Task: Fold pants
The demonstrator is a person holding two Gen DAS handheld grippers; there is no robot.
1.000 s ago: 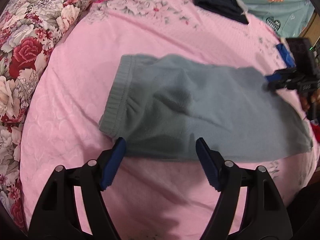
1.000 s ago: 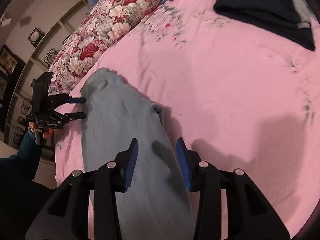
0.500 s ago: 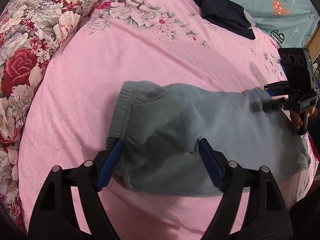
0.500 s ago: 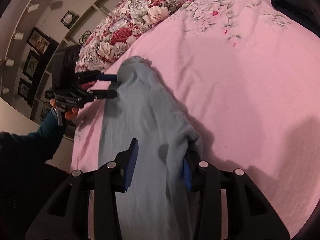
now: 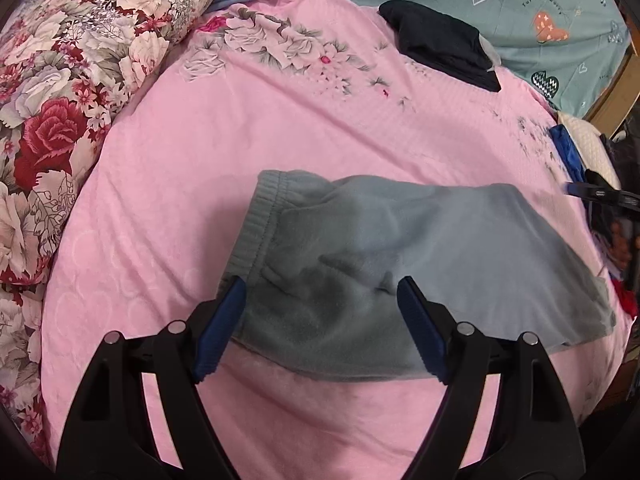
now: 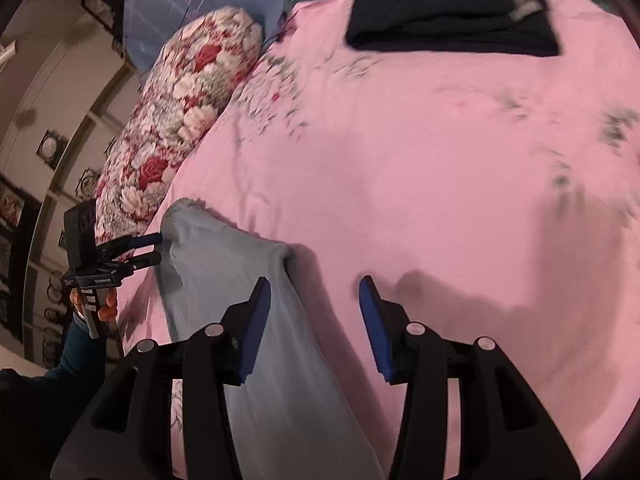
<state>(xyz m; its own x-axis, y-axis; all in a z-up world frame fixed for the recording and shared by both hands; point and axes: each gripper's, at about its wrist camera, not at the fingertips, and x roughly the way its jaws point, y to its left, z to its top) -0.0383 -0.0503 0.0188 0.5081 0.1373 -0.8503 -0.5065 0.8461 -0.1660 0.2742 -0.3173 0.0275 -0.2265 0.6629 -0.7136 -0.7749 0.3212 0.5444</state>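
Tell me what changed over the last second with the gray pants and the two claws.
The right claw widened and swung off the gray pants, which now lie past its left finger. The left claw pushed forward, open, over the waistband end. The pants remain flat on the pink sheet; the dark garment has not moved.

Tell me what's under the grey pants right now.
The grey pants lie on the pink bedsheet, which shows all around them. Whatever sits directly beneath the fabric is covered; no bulge suggests anything hidden.
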